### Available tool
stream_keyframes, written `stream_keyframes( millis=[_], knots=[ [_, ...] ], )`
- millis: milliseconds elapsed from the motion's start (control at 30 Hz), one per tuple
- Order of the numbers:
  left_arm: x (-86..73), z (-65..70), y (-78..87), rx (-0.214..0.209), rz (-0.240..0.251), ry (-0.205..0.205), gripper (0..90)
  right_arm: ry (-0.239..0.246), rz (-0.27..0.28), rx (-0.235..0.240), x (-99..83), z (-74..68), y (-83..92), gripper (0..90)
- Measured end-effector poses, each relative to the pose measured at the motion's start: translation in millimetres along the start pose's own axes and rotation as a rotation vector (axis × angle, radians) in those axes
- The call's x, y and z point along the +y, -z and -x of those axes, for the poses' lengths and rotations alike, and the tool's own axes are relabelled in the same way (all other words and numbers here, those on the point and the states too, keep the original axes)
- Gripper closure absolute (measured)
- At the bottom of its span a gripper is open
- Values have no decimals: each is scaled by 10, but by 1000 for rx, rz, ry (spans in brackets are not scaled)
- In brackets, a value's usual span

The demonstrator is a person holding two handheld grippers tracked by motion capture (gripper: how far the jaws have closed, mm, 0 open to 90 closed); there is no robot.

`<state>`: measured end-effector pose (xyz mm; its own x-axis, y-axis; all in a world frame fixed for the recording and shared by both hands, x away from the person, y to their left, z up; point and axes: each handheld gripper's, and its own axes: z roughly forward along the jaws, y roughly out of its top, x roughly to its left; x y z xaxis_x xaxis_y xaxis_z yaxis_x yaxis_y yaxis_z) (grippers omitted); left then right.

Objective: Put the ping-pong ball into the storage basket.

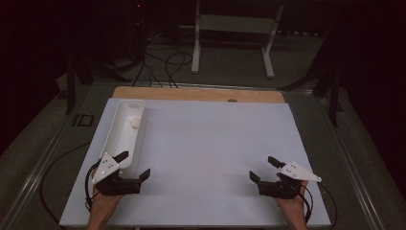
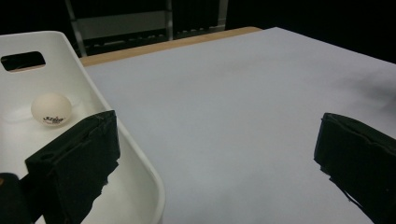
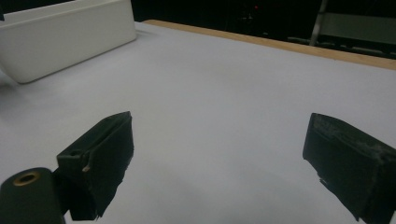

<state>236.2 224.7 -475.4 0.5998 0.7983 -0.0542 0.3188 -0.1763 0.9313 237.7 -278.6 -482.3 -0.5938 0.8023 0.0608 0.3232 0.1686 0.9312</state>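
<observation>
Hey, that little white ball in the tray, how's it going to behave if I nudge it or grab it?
The ball looks like a table-tennis ball, so probably very light and hollow. Being round and smooth, it would likely roll at a nudge, though the white tray walls should keep it in. A hard squeeze from the open left tool might dent it or make it pop out sideways.

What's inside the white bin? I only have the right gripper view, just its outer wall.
Observer: One white ball, toward the far end of the bin.
Operator: Anything close to it?
Observer: The left claw, open, straddles the bin's near wall: one jaw over the inside, one over the table.
Operator: Touching the ball?
Observer: No, the ball lies well beyond that jaw, apart from it.
</observation>
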Motion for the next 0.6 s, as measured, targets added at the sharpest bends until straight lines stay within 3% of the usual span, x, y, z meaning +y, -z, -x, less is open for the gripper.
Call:
stream_keyframes(
  millis=[600],
  knots=[
    [-31, -15, -2, 7, 3, -4, 0, 13, -11, 3, -40, -37, -12, 84]
  ],
)
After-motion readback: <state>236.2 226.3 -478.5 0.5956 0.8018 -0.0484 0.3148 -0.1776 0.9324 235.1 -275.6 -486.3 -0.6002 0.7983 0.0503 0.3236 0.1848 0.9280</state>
